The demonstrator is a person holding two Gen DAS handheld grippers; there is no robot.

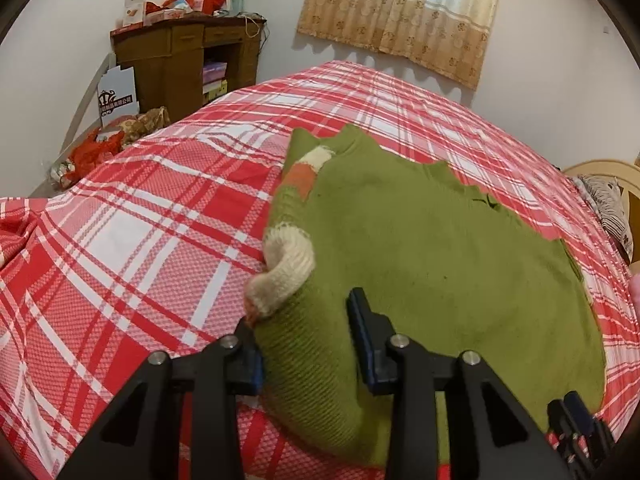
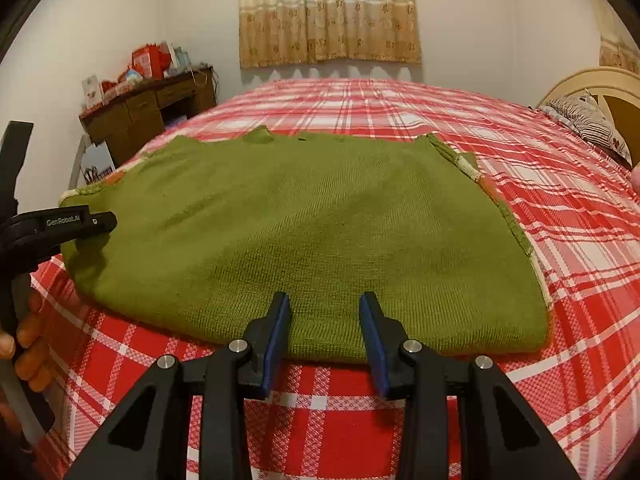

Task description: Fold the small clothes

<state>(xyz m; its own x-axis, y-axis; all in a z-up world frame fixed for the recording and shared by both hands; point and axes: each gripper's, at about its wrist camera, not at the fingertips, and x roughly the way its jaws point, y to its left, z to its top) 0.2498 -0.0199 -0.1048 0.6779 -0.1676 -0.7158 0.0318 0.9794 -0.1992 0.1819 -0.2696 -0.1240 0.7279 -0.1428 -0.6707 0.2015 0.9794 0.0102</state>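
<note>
A small green knit sweater point(image 1: 420, 264) lies spread on the red plaid bed point(image 1: 160, 220). One sleeve with a cream cuff point(image 1: 286, 268) is folded in over its left side. My left gripper point(image 1: 302, 312) is open, its jaws astride the sweater's near left edge by the cuff. In the right wrist view the sweater point(image 2: 304, 232) lies flat. My right gripper point(image 2: 324, 300) is open just above its near hem. The left gripper point(image 2: 80, 222) shows at the sweater's left edge. The right gripper point(image 1: 576, 428) shows at the lower right of the left wrist view.
A brown wooden desk point(image 1: 188, 64) piled with red boxes stands against the far wall at the left. A beige curtain point(image 2: 328, 12) hangs behind the bed. A patterned pillow point(image 2: 588, 120) and a wooden headboard point(image 2: 612, 88) are at the right.
</note>
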